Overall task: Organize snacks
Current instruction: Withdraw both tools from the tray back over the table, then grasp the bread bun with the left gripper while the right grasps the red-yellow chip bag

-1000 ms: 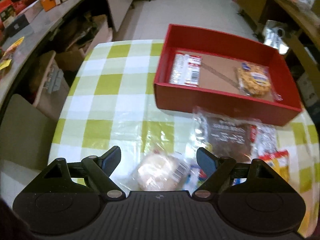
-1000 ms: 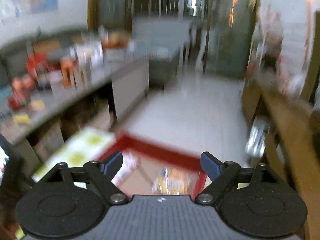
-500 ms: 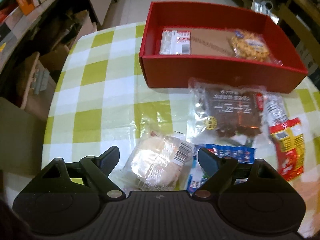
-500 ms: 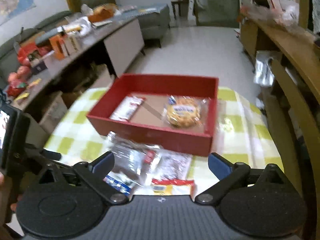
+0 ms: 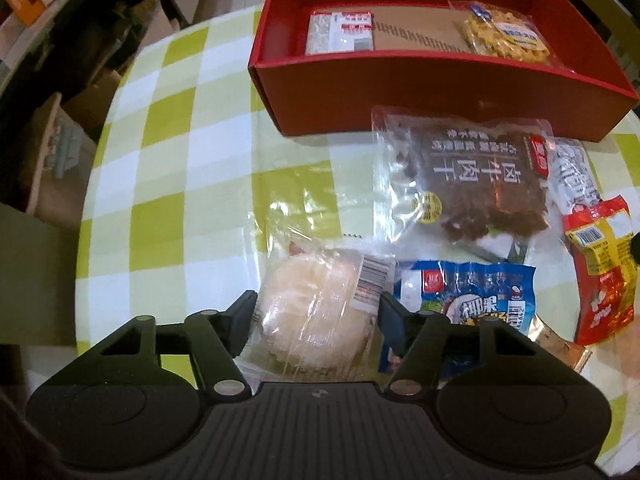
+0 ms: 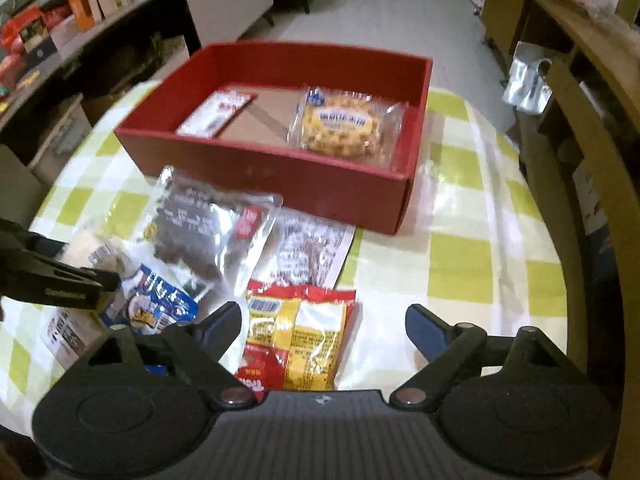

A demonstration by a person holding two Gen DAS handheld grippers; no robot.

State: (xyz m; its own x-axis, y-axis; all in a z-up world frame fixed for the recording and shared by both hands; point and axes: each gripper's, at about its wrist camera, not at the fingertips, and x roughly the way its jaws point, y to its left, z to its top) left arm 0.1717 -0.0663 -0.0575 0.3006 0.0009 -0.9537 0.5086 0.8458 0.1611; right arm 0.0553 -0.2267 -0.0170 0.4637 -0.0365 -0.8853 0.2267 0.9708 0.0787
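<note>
While my left gripper (image 5: 316, 312) sits down over the wrapped bun (image 5: 316, 312), its jaws have just been closing in and the pads now sit right against both sides of the wrapper, so I'd call that a grip on it. That bun lies on the green-and-white checked tablecloth (image 5: 168, 152), near the table's front edge, just beside a blue packet (image 5: 472, 292).

My right gripper (image 6: 322, 324) has its jaws spread wide, though they've just eased in a bit, and nothing's pinched between them. It hangs over the red-and-yellow packet (image 6: 296, 336), not touching as far as I can see.

Further back is the red box (image 6: 280, 176) with a yellow cookie pack (image 6: 340, 124) and a small red-and-white packet (image 6: 216, 112) inside. A dark beef jerky bag (image 5: 468, 176) lies in front of the box, touching its front wall.
</note>
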